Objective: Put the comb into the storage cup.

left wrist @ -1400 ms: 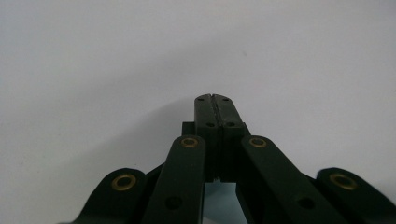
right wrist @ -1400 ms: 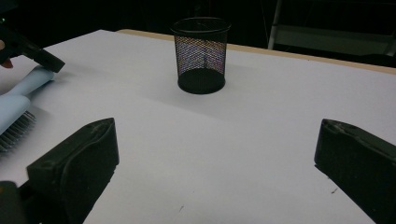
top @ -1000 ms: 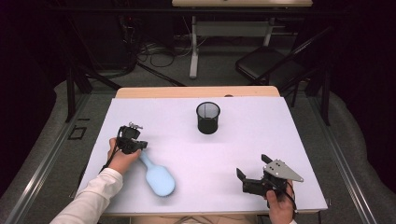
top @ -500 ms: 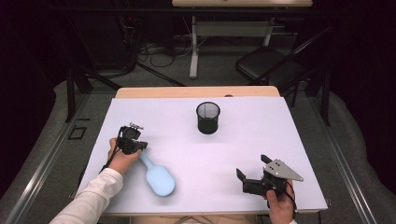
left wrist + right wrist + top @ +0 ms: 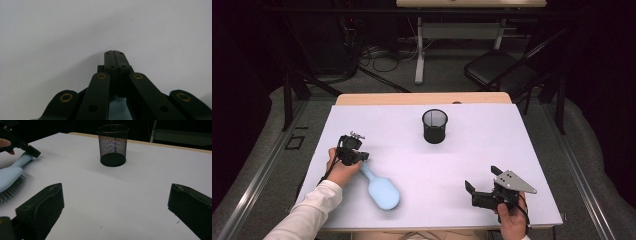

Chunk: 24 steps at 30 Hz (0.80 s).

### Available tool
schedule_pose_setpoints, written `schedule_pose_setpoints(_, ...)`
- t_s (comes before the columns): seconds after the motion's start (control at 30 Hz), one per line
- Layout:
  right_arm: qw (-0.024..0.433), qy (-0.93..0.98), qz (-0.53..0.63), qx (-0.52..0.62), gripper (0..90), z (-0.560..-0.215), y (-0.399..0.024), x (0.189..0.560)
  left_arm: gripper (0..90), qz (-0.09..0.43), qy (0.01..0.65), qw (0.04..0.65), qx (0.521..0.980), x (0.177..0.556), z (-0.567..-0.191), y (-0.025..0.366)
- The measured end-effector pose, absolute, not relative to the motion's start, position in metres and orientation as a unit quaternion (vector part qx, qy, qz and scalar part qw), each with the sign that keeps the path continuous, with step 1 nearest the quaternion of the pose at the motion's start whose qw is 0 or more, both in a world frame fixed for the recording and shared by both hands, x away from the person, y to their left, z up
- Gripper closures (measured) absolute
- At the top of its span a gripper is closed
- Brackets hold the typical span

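Left gripper (image 5: pixel 353 150) is sitting low over the near-left part of the white table (image 5: pixel 512 150), the person's left hand (image 5: pixel 343 169) wrapped around its body. Its jaws are pressing flat together, tip to tip, with nothing visible between the tips in the left gripper view (image 5: pixel 115 56); a sliver of pale blue is showing beneath the jaw arms there. In the right gripper view the same gripper (image 5: pixel 33 153) is lying right over the end of the brush handle; whether it is actually touching the handle, I cannot tell.

The light blue hairbrush (image 5: pixel 381 189) is lying on the table just behind and beside the left gripper, handle end closest to the gripper's jaws, paddle head trailing off toward the person's edge of the table. In the right gripper view the hairbrush (image 5: pixel 10 178) is showing bristles along its lower edge, so it is resting tilted on its side or bristles partly downward.

Right gripper (image 5: pixel 477 192) is resting near the table's near-right corner, held by the right hand (image 5: pixel 512 220), grey three-cornered plate (image 5: pixel 513 181) on top. Its jaws are standing wide apart, with bare table between them in the right gripper view (image 5: pixel 115 202).

A black mesh cup (image 5: pixel 435 126) is standing upright well ahead of the right gripper, straight along its line of sight (image 5: pixel 113 145), and well apart from the left gripper, off to that gripper's right and farther up the table.
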State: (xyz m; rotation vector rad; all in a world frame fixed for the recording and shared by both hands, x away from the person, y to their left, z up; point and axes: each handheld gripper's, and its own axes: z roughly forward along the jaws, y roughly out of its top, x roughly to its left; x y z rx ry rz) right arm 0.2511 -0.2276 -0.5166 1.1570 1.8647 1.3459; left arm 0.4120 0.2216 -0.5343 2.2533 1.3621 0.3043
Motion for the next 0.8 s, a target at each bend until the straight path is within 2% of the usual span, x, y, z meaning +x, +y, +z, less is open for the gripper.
schedule_pose_setpoints(0.8, 0.279, 0.695, 0.501, 0.434, 0.4, -0.5175, -0.2282, 0.2517, 90.0, 0.112, 0.489, 0.231, 0.834, 0.4059, -0.5303, 0.2269)
